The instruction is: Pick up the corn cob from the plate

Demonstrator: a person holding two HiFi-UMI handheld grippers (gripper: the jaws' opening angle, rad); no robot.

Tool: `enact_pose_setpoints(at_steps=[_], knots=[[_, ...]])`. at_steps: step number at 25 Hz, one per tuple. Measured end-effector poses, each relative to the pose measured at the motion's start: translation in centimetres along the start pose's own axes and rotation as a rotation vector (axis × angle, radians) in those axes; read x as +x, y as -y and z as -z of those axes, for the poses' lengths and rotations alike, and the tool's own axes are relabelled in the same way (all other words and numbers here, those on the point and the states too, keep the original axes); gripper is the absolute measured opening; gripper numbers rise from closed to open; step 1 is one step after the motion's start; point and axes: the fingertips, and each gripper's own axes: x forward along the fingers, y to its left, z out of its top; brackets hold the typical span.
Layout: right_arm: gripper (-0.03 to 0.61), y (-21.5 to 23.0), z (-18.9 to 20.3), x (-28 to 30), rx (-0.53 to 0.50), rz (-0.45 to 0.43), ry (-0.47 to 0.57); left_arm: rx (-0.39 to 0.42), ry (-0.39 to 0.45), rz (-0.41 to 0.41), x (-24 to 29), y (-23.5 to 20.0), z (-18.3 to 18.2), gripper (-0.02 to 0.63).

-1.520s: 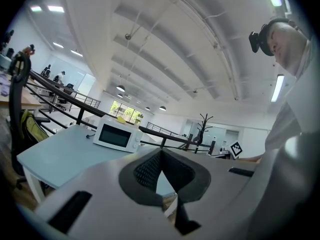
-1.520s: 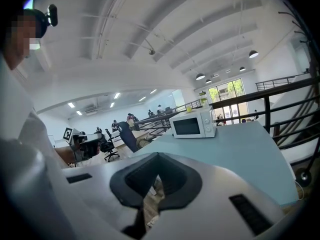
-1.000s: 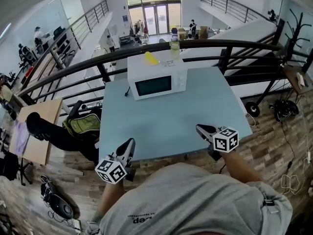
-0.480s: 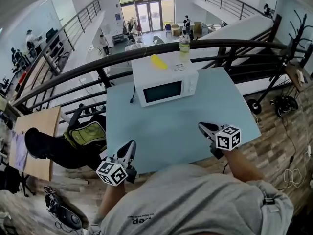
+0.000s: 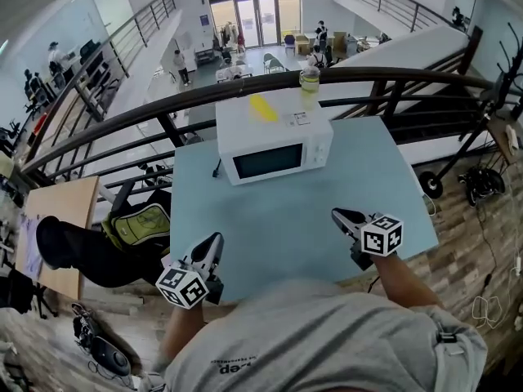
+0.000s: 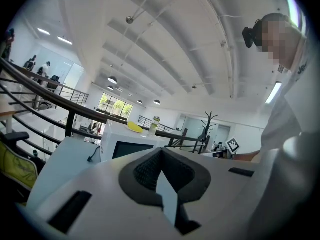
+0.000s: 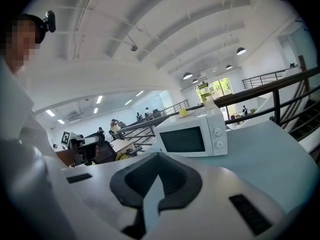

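Corn cob (image 5: 262,107) and bottle (image 5: 310,77) atop closed microwave (image 5: 274,141).

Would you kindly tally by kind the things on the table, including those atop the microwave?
Microwave: 1
Corn cob: 1
Bottle: 1
Paper slip: 1
Total: 4
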Motion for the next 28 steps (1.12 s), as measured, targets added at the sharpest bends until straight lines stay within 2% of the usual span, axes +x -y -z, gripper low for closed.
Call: enact_pose_setpoints(at_steps=[3,9,14,17,22,28], knots=[[0.015,3.1,-1.2,0.4,-0.018,-0.046,-0.003,0.024,0.017,-0.046,3.0,0.8,-0.8,0.006],[0.015,9.2,-3.8,1.9,-0.142,-0.16,-0.058,0.073,0.006,-0.155,9.2,2.7,-1.9,0.006],[0.015,12.0,-5.9,4.7,-0.13,-0.199,-0.053,0.168,-0.047,-0.188,13.0,2.0,-4.1,0.006],[0.015,12.7,-6.3,6.6,-0.139,-0.174,-0.05,0.238,-0.079,-0.174,14.7,-0.3,-5.9,0.006],[0.015,12.8,-7.0,9.2,-0.16,-0.093,-0.071,0.424,-0.146,-0.073,18.2,-4.1,-9.3,0.005],[0.015,12.7,-6.6,11.3,-0.138,-0.077,-0.095,0.627,-0.207,-0.003,24.5,-8.3,-12.2,0.005]])
